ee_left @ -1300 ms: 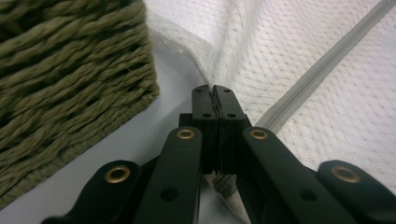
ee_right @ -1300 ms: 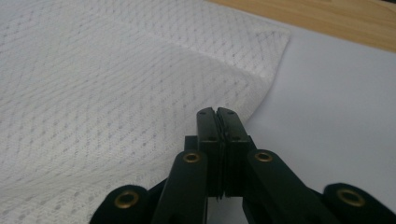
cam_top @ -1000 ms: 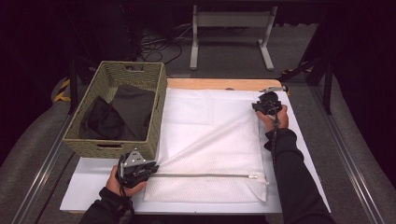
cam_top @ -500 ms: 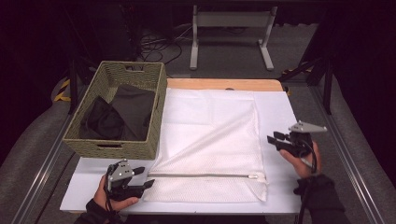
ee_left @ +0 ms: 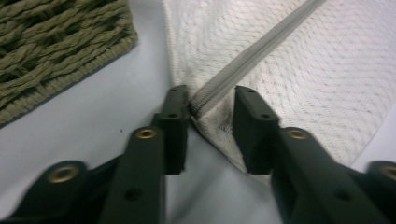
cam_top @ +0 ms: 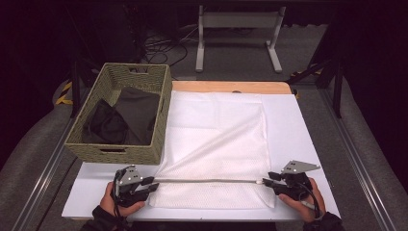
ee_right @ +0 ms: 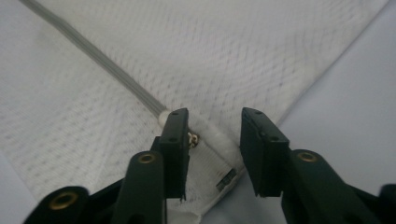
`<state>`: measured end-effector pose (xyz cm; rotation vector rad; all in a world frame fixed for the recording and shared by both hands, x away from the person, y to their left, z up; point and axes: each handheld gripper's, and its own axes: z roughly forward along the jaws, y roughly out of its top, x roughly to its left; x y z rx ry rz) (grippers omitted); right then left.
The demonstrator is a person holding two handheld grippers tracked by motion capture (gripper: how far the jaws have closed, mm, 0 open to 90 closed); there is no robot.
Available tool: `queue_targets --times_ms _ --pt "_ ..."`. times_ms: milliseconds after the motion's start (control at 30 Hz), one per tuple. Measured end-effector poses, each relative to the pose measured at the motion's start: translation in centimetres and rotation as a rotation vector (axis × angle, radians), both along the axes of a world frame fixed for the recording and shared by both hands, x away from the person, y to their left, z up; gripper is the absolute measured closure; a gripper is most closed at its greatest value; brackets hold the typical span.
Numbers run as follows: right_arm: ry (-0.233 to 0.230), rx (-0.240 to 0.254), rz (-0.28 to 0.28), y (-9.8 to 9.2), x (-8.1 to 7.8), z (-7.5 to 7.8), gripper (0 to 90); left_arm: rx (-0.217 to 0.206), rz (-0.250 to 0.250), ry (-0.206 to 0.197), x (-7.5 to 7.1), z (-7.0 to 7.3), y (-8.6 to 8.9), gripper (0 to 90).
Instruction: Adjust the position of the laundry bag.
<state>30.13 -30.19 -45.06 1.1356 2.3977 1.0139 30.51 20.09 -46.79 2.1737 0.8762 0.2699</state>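
Observation:
A white mesh bag [cam_top: 216, 144] lies flat on the white board, its grey zip [cam_top: 207, 181] running across near the front edge. My left gripper [cam_top: 153, 183] sits at the zip's left end. Its jaws have just been closing, and in the left gripper view [ee_left: 212, 100] the zip end [ee_left: 201, 100] and the bunched corner fabric are pinched between them. My right gripper [cam_top: 270, 179] sits at the zip's right end. Its jaws have also just been closing, with the zip pull [ee_right: 192, 138] and the white end tab between them in the right gripper view [ee_right: 215, 123].
A woven basket [cam_top: 115, 153] holding dark clothes [cam_top: 122, 118] stands at the left, touching the bag's left edge. The white board [cam_top: 298, 130] covers a wooden table [cam_top: 231, 86]. A metal stand [cam_top: 238, 29] is on the floor beyond.
My right hand came from the bag's far right corner toward me and in to the zip's right end. The lifted flap now lies flat. The left hand stayed at the zip's left end.

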Motion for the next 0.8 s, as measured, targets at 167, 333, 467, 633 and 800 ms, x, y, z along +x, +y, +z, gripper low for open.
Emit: queue_targets --times_ms 167,333,467,633,800 --pt "0.004 0.023 -0.005 -0.4 0.2 0.0 78.4 0.006 0.004 -0.004 0.3 0.1 -0.3 80.0" --pt "-0.023 0.010 -0.022 -0.6 0.4 0.1 84.1 0.022 0.007 -0.019 0.9 0.1 -0.9 82.0" --pt "-0.052 -0.021 -0.036 -0.6 1.0 0.3 84.7 0.032 0.007 -0.029 1.7 0.2 -1.5 82.0" --pt "-0.065 0.012 -0.088 -1.1 2.6 0.3 81.9 0.044 0.009 -0.044 2.3 0.3 -1.7 81.9" --pt "-0.076 0.024 -0.094 -1.1 2.4 0.5 74.5 0.027 -0.012 -0.025 1.4 0.4 -1.0 79.8"
